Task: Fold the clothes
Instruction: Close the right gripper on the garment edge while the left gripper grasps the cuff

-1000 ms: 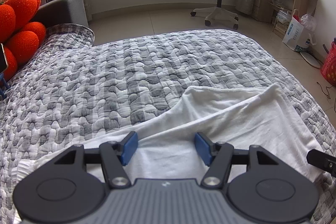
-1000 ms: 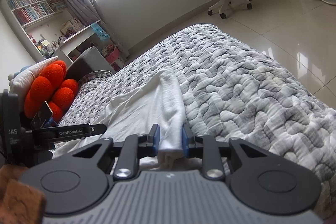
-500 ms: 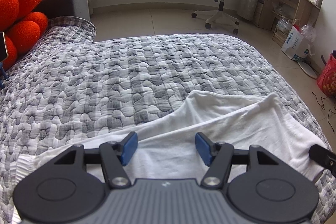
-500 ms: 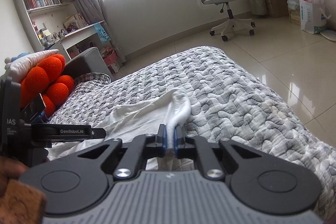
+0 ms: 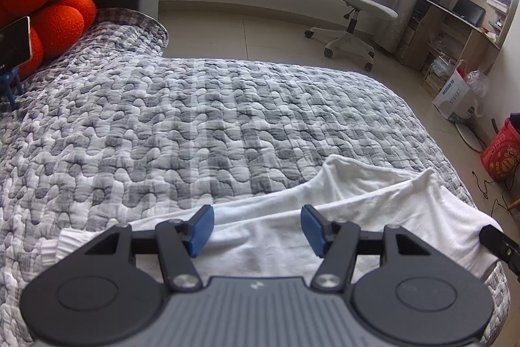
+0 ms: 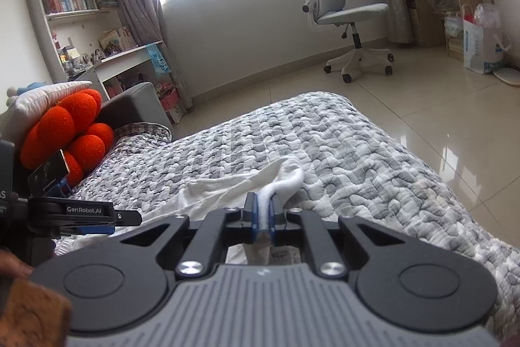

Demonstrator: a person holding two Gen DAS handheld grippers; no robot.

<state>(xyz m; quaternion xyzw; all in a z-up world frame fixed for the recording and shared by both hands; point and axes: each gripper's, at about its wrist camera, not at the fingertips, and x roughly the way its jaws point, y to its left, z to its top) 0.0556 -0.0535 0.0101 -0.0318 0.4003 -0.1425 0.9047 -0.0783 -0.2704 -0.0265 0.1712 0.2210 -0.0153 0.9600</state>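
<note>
A white garment (image 5: 367,204) lies rumpled on the near part of a grey quilted bed (image 5: 195,119). My left gripper (image 5: 256,226) hangs open just above it, blue pads wide apart with cloth below them, not pinched. In the right wrist view the same white garment (image 6: 227,187) runs forward in a ridge, and my right gripper (image 6: 264,212) is shut on its thick edge, lifting it a little. The left gripper (image 6: 81,215) shows side-on at the left of that view, with a hand behind it.
Orange round cushions (image 5: 42,5) and a phone on a stand (image 5: 14,44) sit at the bed's head, left. A white office chair (image 6: 341,18) stands on the tiled floor beyond the bed. A desk, a paper bag (image 5: 455,96) and a red basket (image 5: 502,152) lie right.
My right gripper has closed from partly open onto the garment's edge and raised it. Both views have tilted upward. The left gripper stays open over the cloth.
</note>
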